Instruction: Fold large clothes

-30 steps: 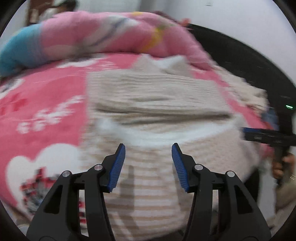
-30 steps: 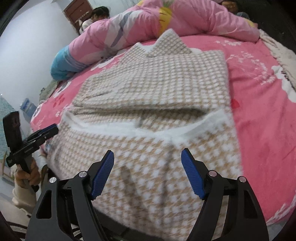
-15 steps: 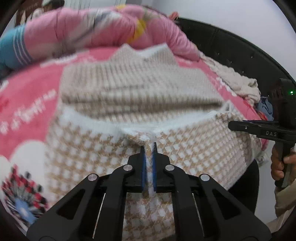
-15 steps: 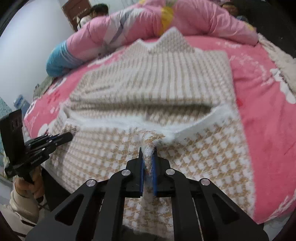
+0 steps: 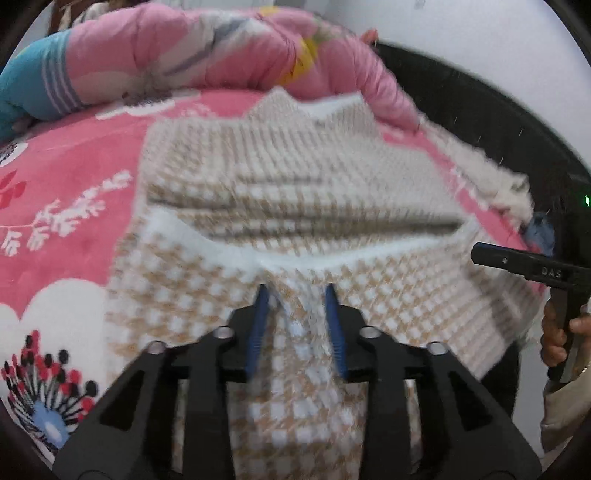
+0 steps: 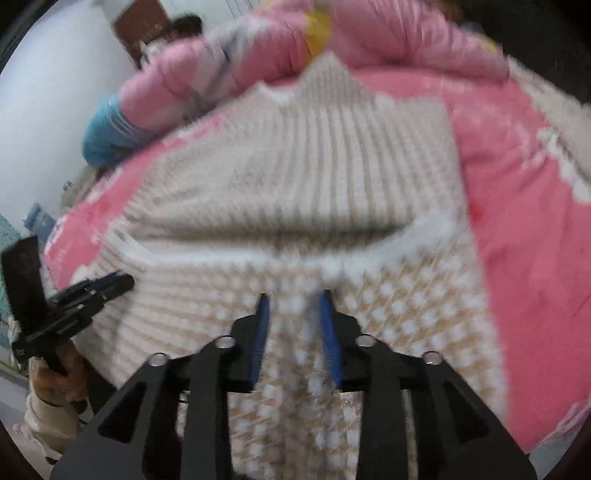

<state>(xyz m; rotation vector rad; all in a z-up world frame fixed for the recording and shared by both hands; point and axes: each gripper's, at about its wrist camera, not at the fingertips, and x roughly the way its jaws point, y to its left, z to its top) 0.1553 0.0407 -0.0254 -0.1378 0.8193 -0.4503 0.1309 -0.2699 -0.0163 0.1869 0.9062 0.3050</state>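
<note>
A beige-and-white houndstooth garment (image 5: pixel 295 184) (image 6: pixel 314 177) lies on the pink bed, its near part folded up over the far part along a white fluffy edge (image 5: pixel 351 258). My left gripper (image 5: pixel 295 291) hangs over the near fold with its jaws opening. A raised ridge of cloth stands between the blue pads (image 5: pixel 260 317), which do not press on it. My right gripper (image 6: pixel 293 295) stands the same way over the same fold, jaws opening around a loose ridge of cloth. Each gripper shows in the other's view: the right gripper (image 5: pixel 478 256), the left gripper (image 6: pixel 125 282).
A pink patterned blanket (image 5: pixel 66 236) (image 6: pixel 517 184) covers the bed. A rolled pink and blue quilt (image 5: pixel 184 55) lies along the far side. A fuzzy beige cloth (image 5: pixel 487 173) sits by the dark bed end (image 5: pixel 480 110). A person (image 6: pixel 181 29) is at the back.
A second ago both grippers stood wide open over the fold. Half a second ago both were pinched shut on a ridge of it. Now both pairs of jaws have parted again.
</note>
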